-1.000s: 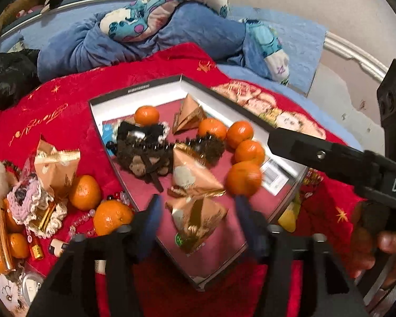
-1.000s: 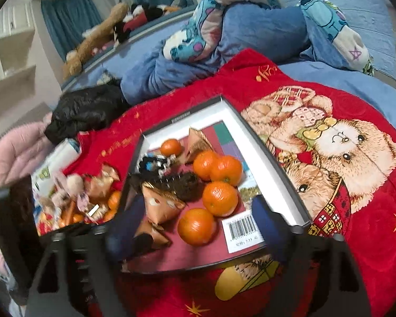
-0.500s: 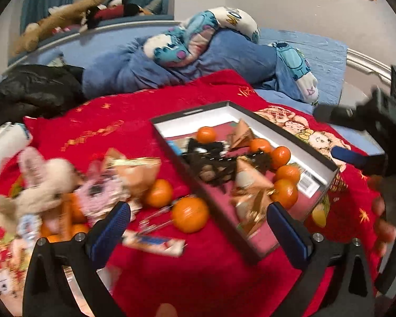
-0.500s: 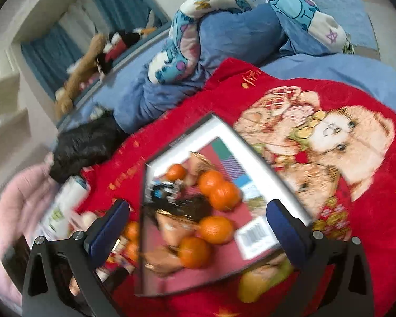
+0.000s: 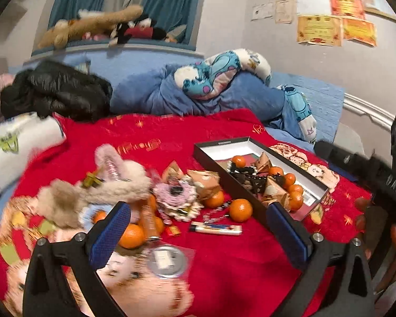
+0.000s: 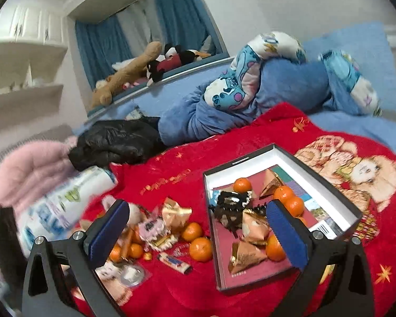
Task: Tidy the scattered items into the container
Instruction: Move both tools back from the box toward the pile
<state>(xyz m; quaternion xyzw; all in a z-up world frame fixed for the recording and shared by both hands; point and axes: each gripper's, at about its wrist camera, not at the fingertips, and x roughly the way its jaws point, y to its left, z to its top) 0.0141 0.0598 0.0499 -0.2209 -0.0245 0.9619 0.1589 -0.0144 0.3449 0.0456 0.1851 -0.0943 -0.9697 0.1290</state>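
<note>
A black box with a white inside [image 5: 219, 142] [image 6: 240, 159] lies on the red blanket. It holds several tangerines, gold pyramid packets [image 6: 246, 249] and a black hair clip [image 6: 232, 203]. Left of it lies a loose pile: tangerines [image 5: 240, 210] [image 6: 200, 248], a gold packet [image 5: 203, 179], a pink crochet piece [image 5: 175, 195], a plush bunny [image 5: 92, 192], a lighter [image 5: 216, 228] and a round tin [image 5: 166, 261]. My left gripper [image 5: 198, 208] is open and empty, above the pile. My right gripper [image 6: 197, 204] is open and empty, short of the box's near left edge.
A black jacket [image 6: 113, 142], a rolled white printed blanket [image 5: 15, 142] and pink fluffy cloth [image 6: 26, 169] lie left. A heaped blue quilt [image 5: 203, 97] lies behind the red blanket. The right gripper's black housing [image 5: 382, 179] fills the left view's right edge.
Both grippers have opened wide and pulled back from the box. The left one let go of a gold packet in the box and swung left toward the loose pile.
</note>
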